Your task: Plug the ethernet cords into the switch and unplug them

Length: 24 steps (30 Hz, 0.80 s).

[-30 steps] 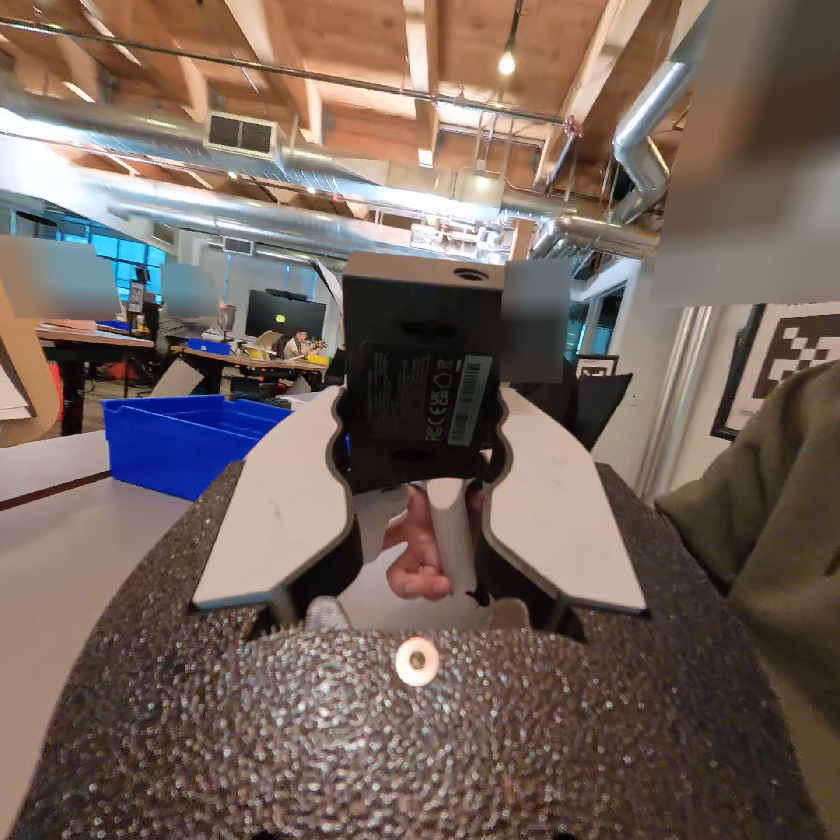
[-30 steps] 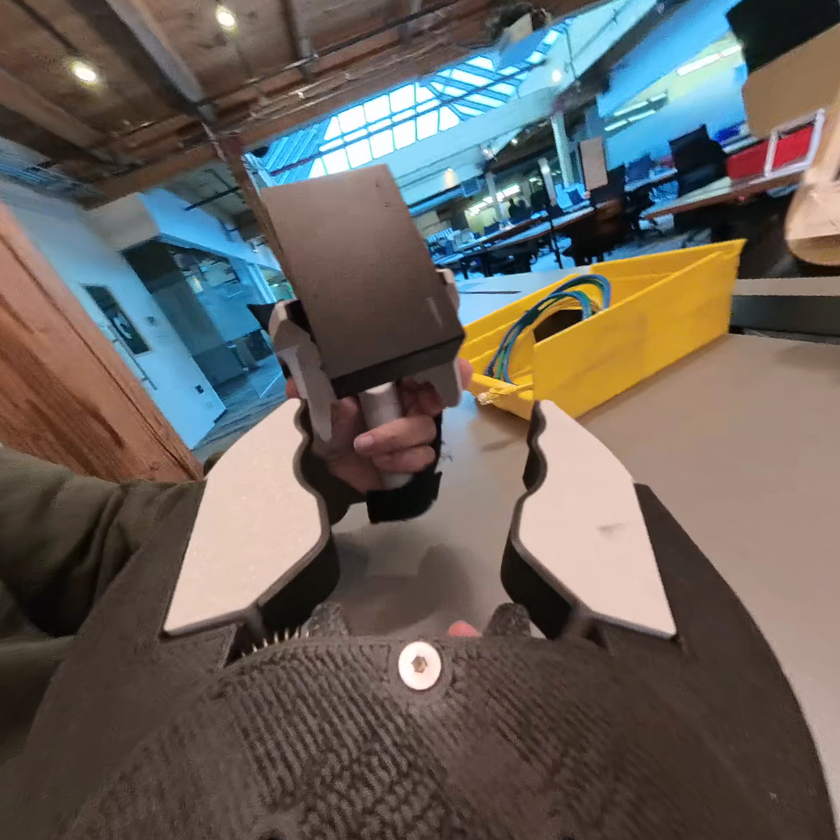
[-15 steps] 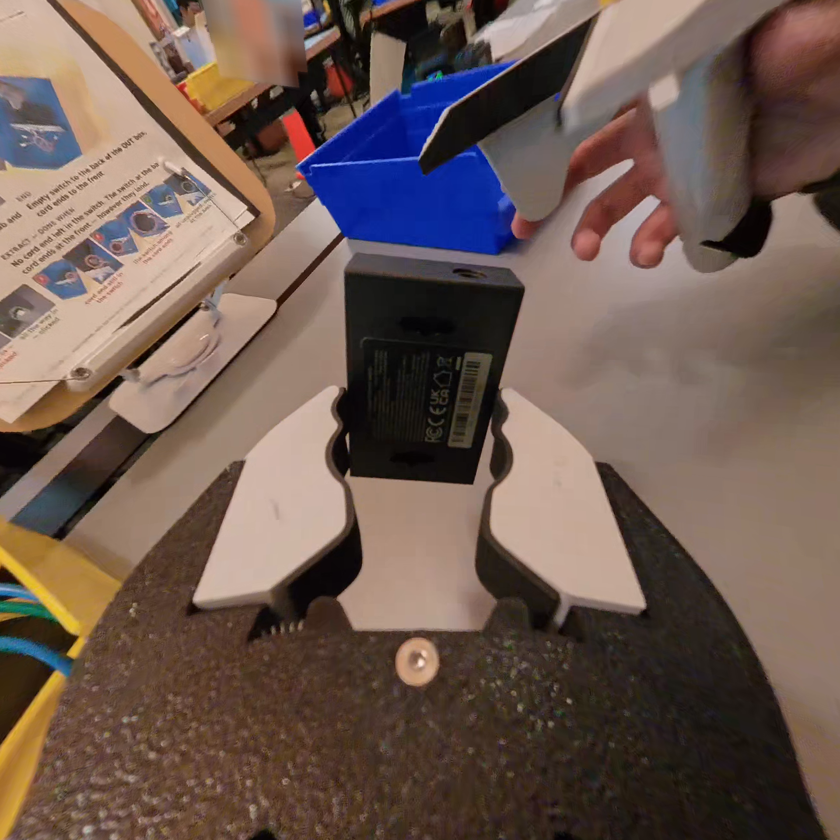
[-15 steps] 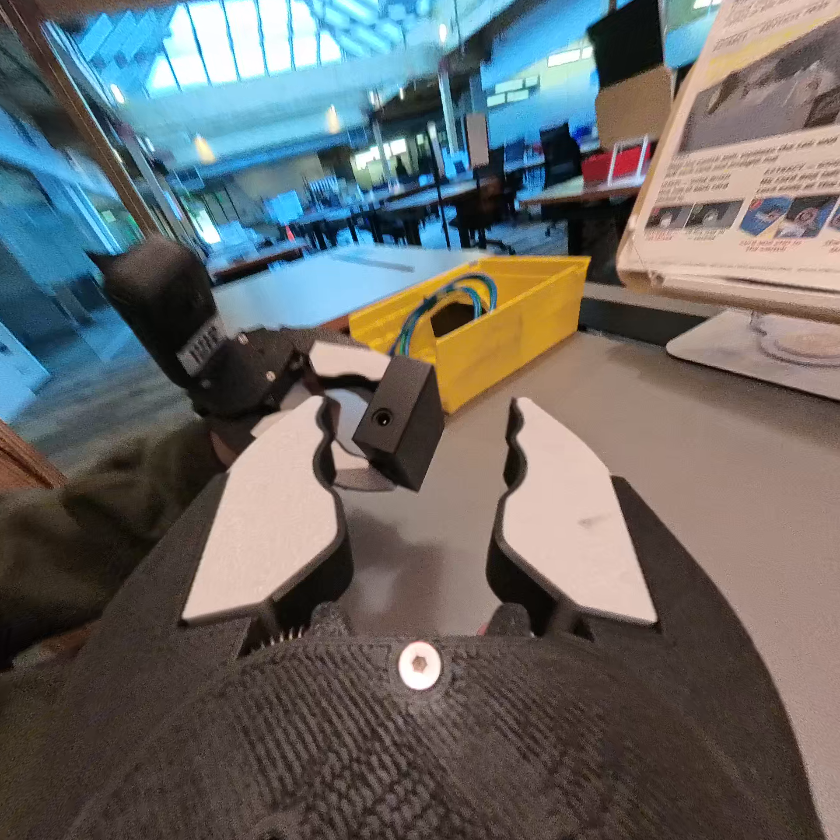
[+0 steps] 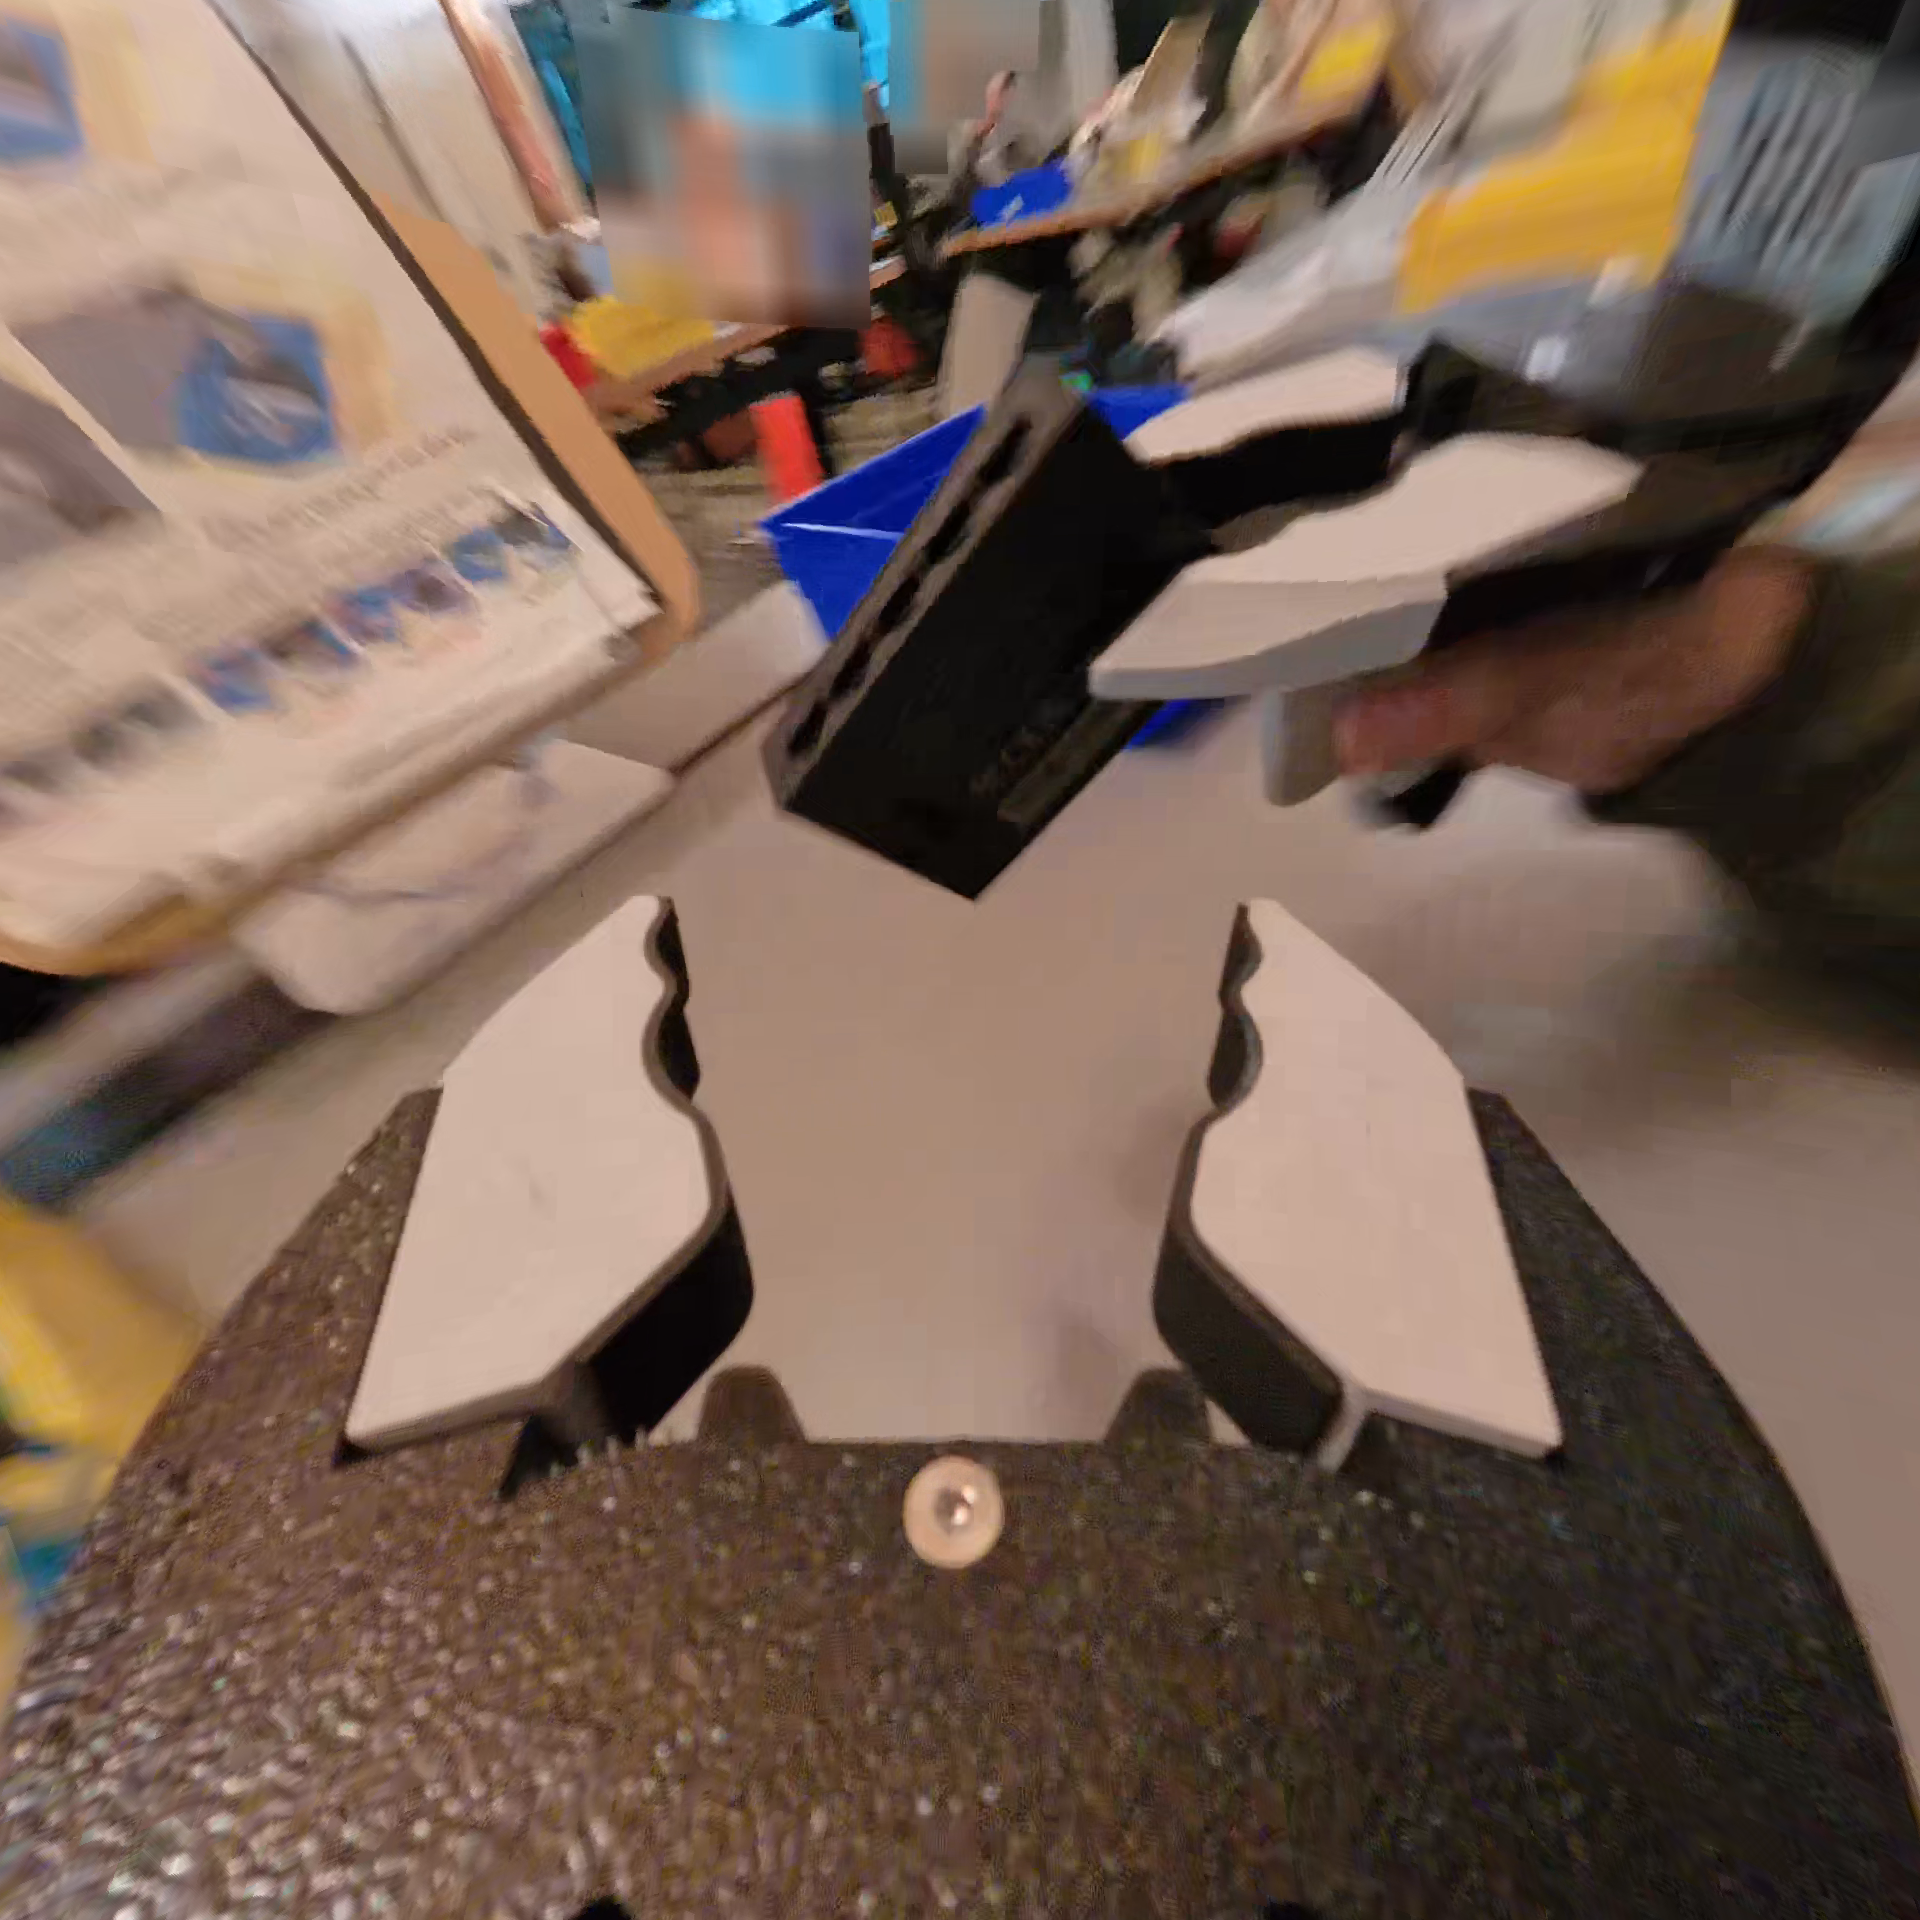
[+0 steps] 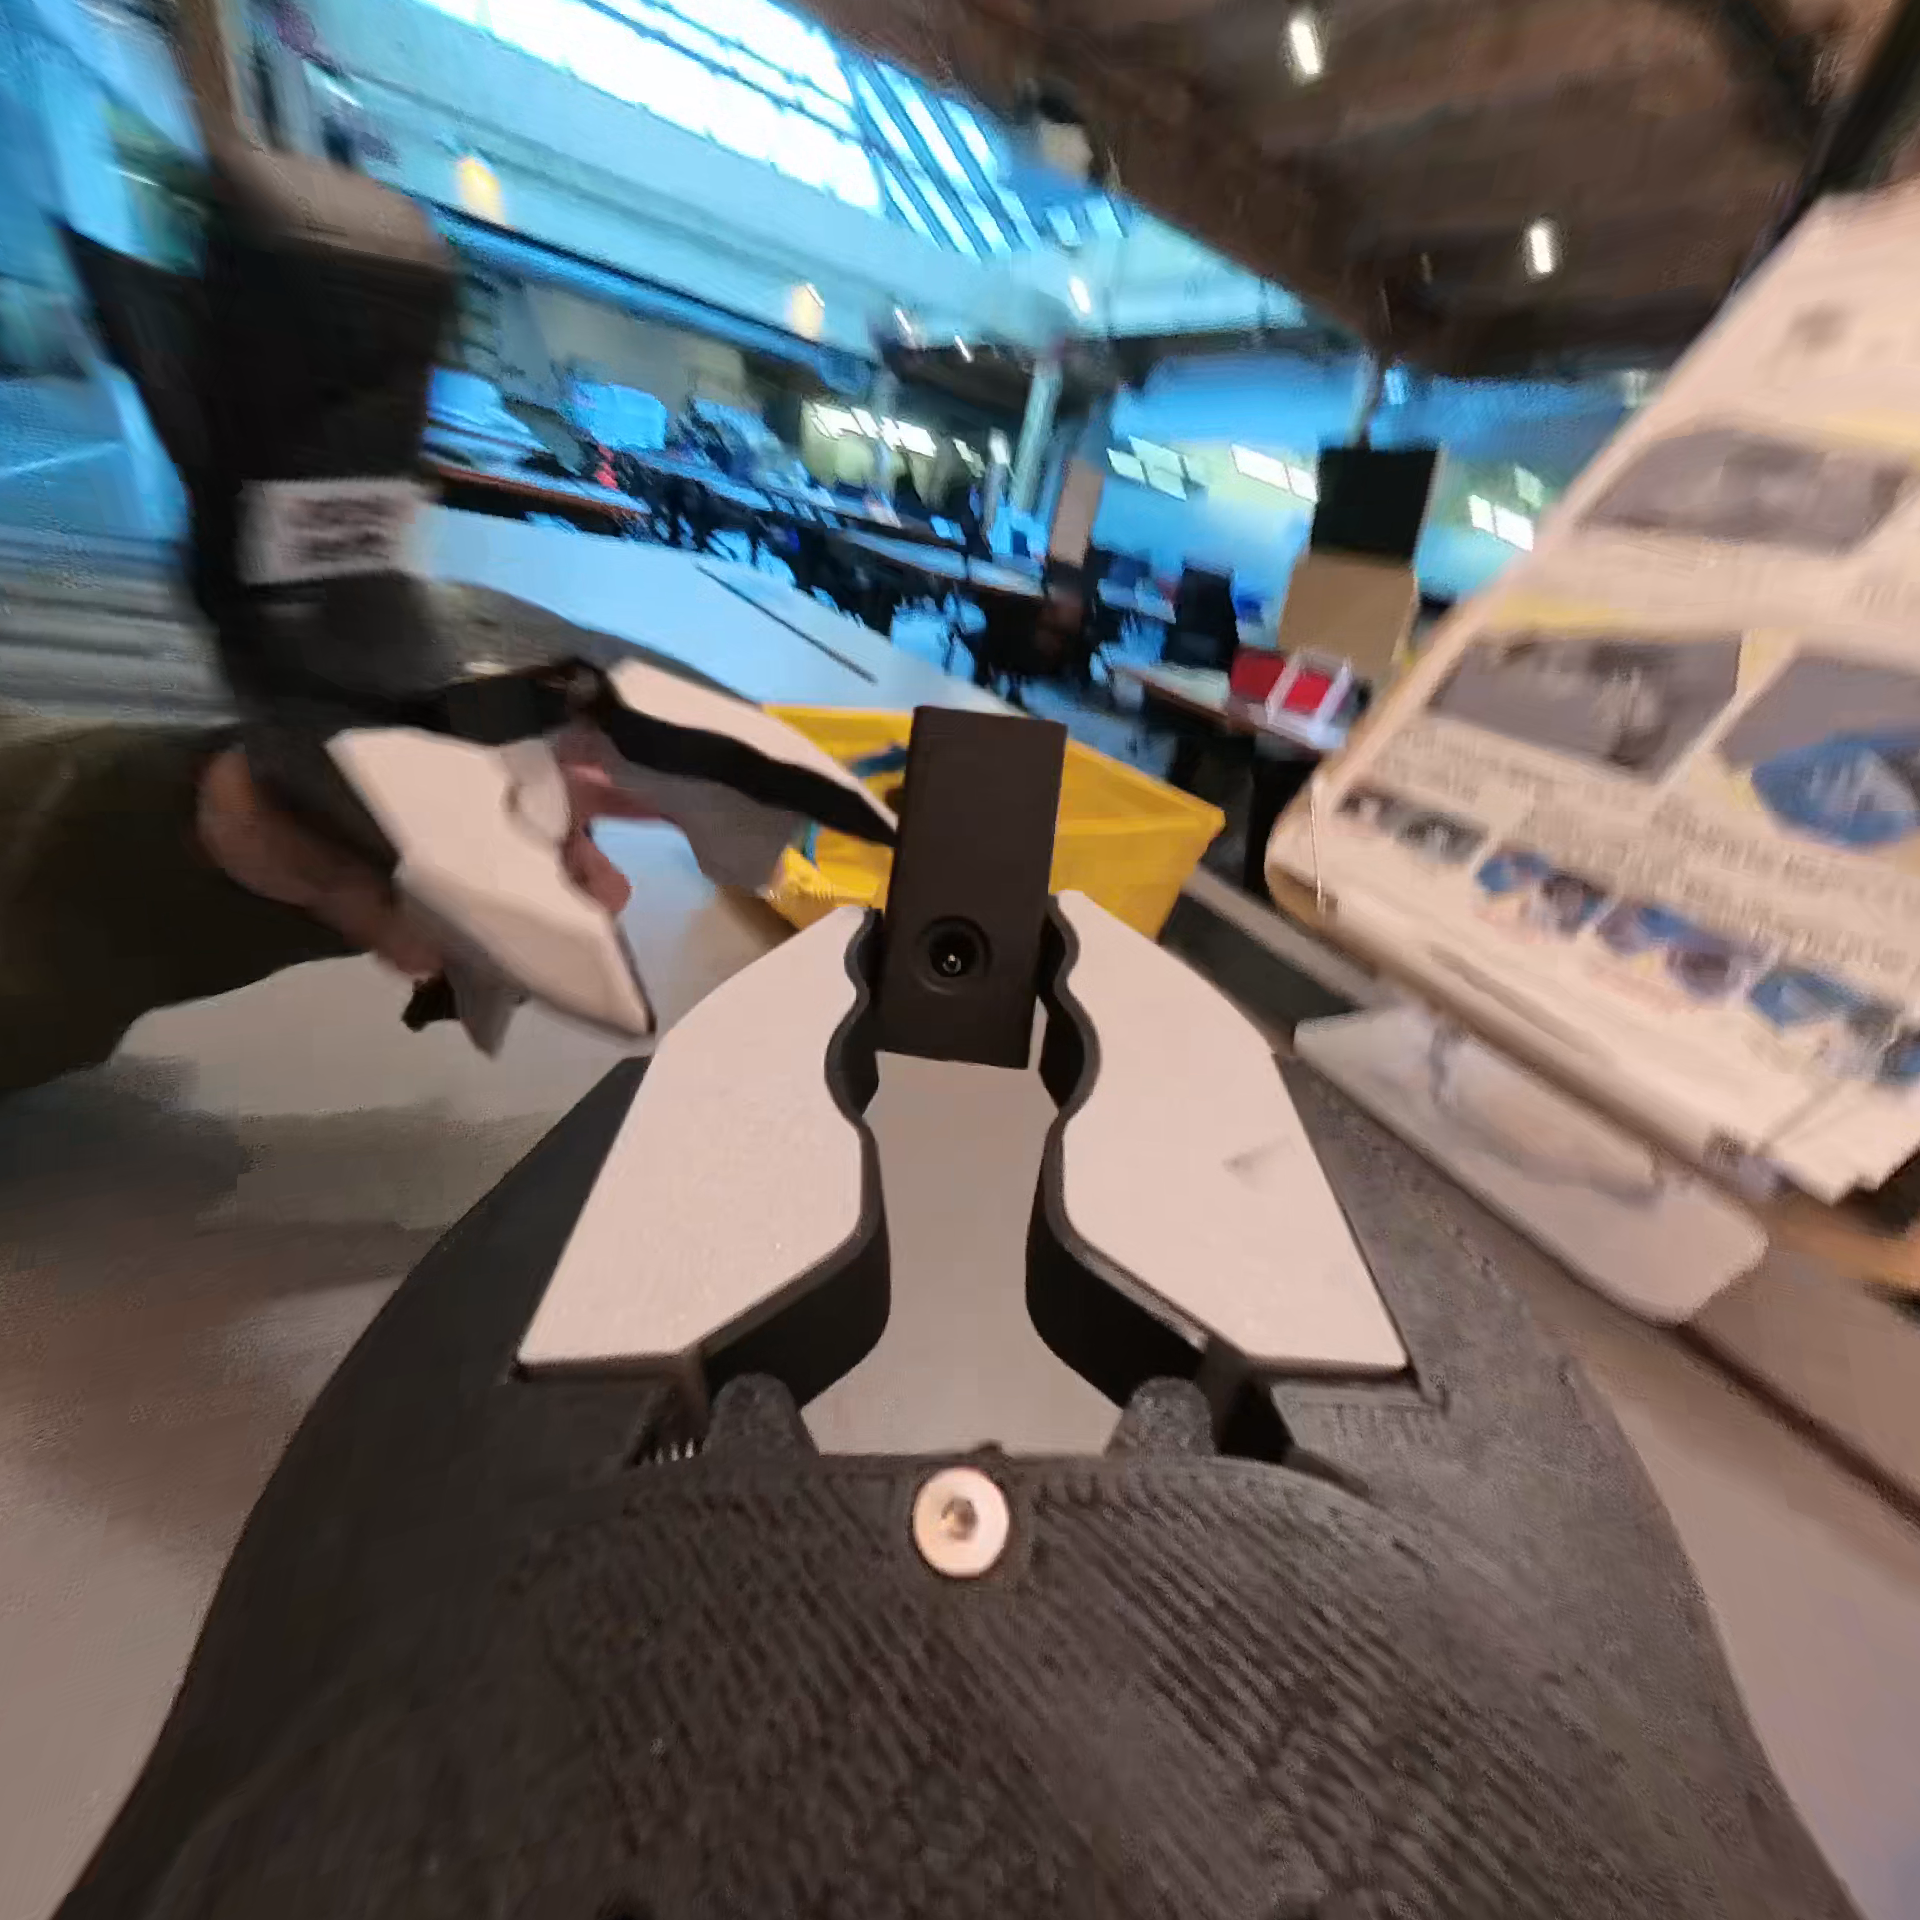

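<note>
The desk (image 5: 935,1091) lies bare below. The switch (image 6: 971,883) hangs over it, pinched only at one end by the right gripper (image 6: 961,997); it may twist loose. The left gripper (image 5: 951,1039) is spread, empty, offering no support.

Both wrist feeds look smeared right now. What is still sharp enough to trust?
Left wrist view: the instruction board and background streak with motion blur; the open left gripper stays crisp, the switch only slightly soft. Right wrist view: the right gripper clamping the switch is sharp; the yellow bin and board behind blur.
</note>
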Motion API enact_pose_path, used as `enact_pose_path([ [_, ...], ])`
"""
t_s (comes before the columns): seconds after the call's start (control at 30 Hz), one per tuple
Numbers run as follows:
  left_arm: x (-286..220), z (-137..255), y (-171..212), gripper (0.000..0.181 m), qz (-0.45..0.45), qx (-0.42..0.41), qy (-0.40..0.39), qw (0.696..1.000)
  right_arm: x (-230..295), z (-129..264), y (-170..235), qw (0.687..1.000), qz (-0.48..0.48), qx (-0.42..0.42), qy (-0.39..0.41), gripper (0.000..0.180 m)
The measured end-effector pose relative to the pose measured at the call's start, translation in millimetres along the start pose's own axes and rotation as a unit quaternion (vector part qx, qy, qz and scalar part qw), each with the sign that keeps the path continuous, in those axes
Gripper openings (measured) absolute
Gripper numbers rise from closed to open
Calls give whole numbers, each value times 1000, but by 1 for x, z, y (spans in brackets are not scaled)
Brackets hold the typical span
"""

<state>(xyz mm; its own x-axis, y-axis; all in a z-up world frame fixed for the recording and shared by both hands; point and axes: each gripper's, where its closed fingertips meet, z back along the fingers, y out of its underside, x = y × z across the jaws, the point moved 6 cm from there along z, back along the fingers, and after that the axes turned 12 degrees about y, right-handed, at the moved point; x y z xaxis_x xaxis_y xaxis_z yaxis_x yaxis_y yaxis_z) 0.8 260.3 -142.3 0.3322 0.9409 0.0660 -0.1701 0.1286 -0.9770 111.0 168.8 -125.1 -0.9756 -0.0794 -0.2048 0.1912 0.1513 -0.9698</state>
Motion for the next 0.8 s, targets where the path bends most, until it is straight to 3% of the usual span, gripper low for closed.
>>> enact_pose_path([
  [0.07, 6, 9, -3, 100, 182, -100, 90, 974, 5, 12, -9, 994, 79, -64, -27, 28],
  [0.13, 12, 14, -4, 99, 344, -173, 201, 901, 14, 16, -15, 988, 119, -83, -50, 28],
  [0.2, 15, 14, 0, 98, 442, -198, 294, 824, 27, 17, -22, 981, 135, -115, -81, 29],
  [0.33, -1, 5, 5, 90, 508, -205, 419, 724, 50, 14, -23, 970, 165, -119, -133, 28],
  [0.43, -19, 0, 5, 77, 503, -183, 481, 694, 54, 12, -19, 971, 151, -114, -148, 28],
  [0.5, -16, -3, 6, 71, 501, -205, 469, 697, 51, 11, -16, 975, 137, -105, -138, 28],
  [0.63, -8, -3, 9, 70, 464, -212, 427, 747, 45, 7, -8, 987, 80, -36, -138, 30],
  [0.7, 1, 2, 4, 70, 429, -234, 409, 770, 38, 0, -11, 995, -25, -24, -92, 73],
  [0.8, 14, 11, -2, 69, 346, -243, 380, 823, 34, -12, -7, 983, -177, 33, -45, 97],
])
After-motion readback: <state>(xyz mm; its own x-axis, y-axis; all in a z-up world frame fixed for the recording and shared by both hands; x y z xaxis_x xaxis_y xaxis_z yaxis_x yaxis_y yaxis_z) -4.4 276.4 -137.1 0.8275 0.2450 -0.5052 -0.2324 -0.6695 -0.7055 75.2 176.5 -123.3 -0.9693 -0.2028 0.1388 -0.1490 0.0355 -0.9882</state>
